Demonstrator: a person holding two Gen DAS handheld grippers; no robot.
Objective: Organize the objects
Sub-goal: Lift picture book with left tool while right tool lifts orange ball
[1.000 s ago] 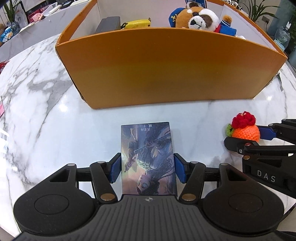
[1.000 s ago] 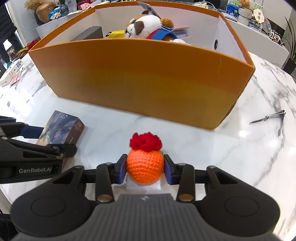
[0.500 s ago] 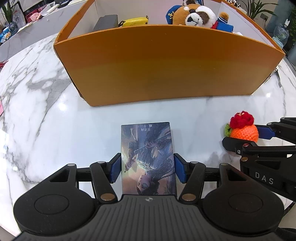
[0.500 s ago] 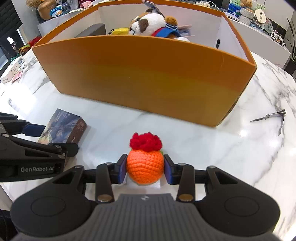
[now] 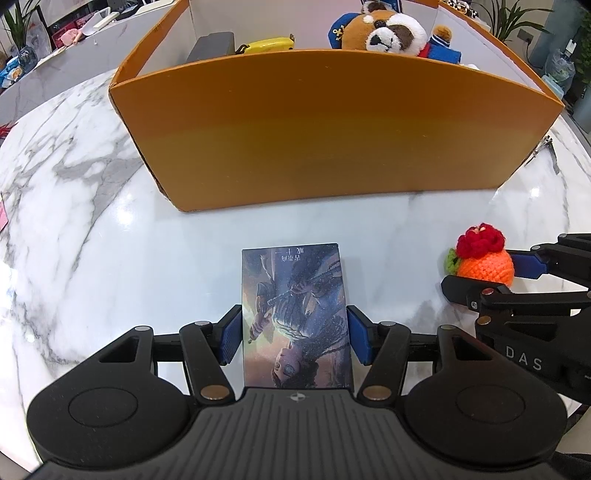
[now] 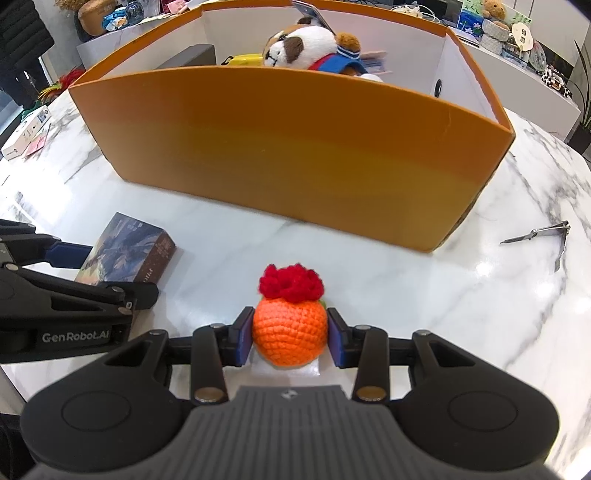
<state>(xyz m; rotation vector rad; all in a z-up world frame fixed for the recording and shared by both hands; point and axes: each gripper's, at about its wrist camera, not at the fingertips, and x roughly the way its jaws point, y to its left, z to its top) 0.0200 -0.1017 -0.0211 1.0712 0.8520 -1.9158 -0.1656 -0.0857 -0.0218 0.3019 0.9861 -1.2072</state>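
Note:
My left gripper (image 5: 294, 334) is shut on a small picture box (image 5: 295, 314) with a dark illustrated cover, held over the marble table. The box also shows in the right wrist view (image 6: 129, 251). My right gripper (image 6: 290, 336) is shut on an orange crocheted ball with a red top (image 6: 289, 330), also seen in the left wrist view (image 5: 484, 260). A big orange cardboard box (image 5: 332, 129) stands just ahead of both grippers; it also shows in the right wrist view (image 6: 295, 147). It holds a plush dog (image 5: 384, 31), a yellow item (image 5: 269, 44) and a grey block (image 5: 212, 46).
A white marble table (image 5: 92, 240) carries everything. Metal nail clippers (image 6: 543, 236) lie to the right of the orange box. Small boxes and cards (image 6: 26, 133) lie at the far left table edge. Shelves and plants stand behind.
Both grippers have lifted a little with their objects, so more of the orange box's inside shows. Their grips are unchanged.

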